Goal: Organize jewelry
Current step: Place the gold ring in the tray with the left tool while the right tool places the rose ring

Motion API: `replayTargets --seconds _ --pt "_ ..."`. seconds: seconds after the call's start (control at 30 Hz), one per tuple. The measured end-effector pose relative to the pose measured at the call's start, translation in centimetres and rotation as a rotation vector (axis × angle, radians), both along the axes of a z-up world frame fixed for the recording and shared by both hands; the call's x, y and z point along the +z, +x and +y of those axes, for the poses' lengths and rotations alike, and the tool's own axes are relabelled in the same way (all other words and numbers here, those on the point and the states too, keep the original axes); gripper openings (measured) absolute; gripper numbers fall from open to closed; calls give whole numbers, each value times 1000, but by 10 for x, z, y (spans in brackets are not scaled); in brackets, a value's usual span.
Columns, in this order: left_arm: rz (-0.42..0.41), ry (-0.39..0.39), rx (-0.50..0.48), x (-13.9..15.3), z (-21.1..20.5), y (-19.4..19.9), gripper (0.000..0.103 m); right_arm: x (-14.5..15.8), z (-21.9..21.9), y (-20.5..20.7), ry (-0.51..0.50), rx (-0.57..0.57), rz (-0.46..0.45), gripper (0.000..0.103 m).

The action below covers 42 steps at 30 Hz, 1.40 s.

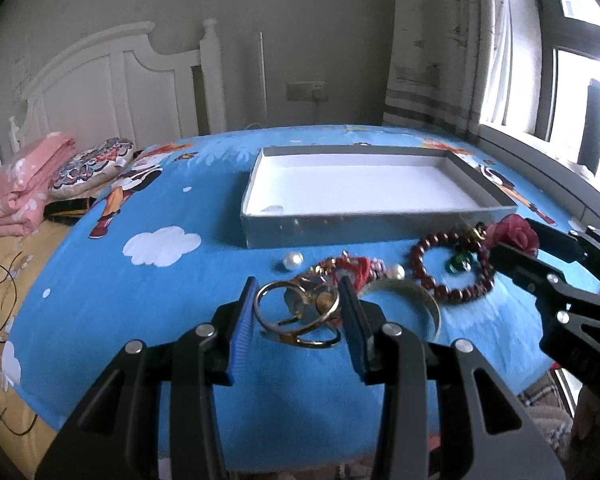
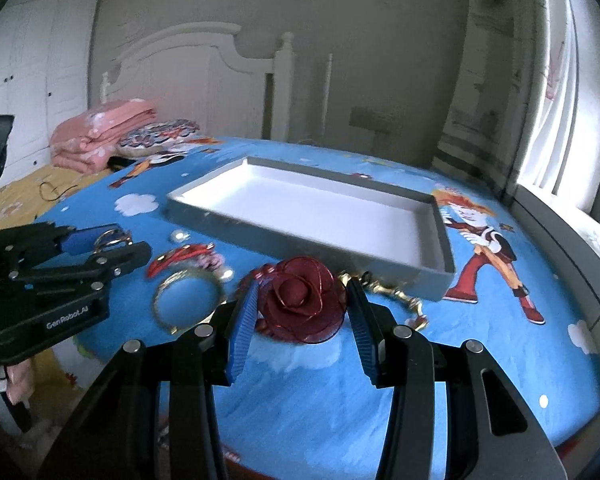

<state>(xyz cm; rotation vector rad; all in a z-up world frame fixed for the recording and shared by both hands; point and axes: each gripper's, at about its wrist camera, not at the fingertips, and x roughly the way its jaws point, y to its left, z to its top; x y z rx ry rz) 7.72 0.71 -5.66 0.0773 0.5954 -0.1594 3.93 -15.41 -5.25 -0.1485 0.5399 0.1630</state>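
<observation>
My left gripper [image 1: 298, 312] is shut on a gold ring-shaped piece [image 1: 300, 312], held just above the blue cloth; it also shows in the right wrist view [image 2: 112, 240]. My right gripper [image 2: 302, 304] is shut on a red rose brooch [image 2: 300, 300], which also shows in the left wrist view [image 1: 516, 232]. A shallow grey box with a white floor [image 1: 260, 228] [image 2: 204, 212] lies behind the jewelry. A dark red bead bracelet [image 1: 428, 276], two pearls [image 1: 293, 260], a red fabric piece [image 1: 360, 266] and a silver bangle [image 1: 424, 300] [image 2: 168, 284] lie on the cloth.
The blue cartoon-print cloth [image 1: 140, 288] covers a table beside a bed. Folded pink bedding [image 1: 20, 184] and a patterned cushion [image 1: 92, 164] lie at the left. A window [image 1: 580, 80] is at the right. A gold chain piece [image 2: 396, 292] lies by the box corner.
</observation>
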Motion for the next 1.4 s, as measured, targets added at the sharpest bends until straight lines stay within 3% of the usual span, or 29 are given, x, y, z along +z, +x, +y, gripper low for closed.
replayTargets --seconds 0.3,0.53,0.8,1.2,1.23,1.3,1.4 --pt "2 1 14 15 -17 48 39 12 -11 46 33 -67 4 44" --pt "6 10 1 36 -44 111 39 27 -17 100 48 -107 33 44" --pt "45 51 37 31 -59 179 39 25 -25 170 39 -179 83 44" --pt "114 34 63 14 -58 208 40 11 -38 204 27 -233 137 45" --pt "114 33 65 14 -57 208 40 10 -37 204 21 -234 144 46" --pt "117 34 66 14 -57 208 40 10 -37 204 19 -242 146 62" --pt "127 35 73 14 -57 207 45 12 -38 203 25 -243 135 62"
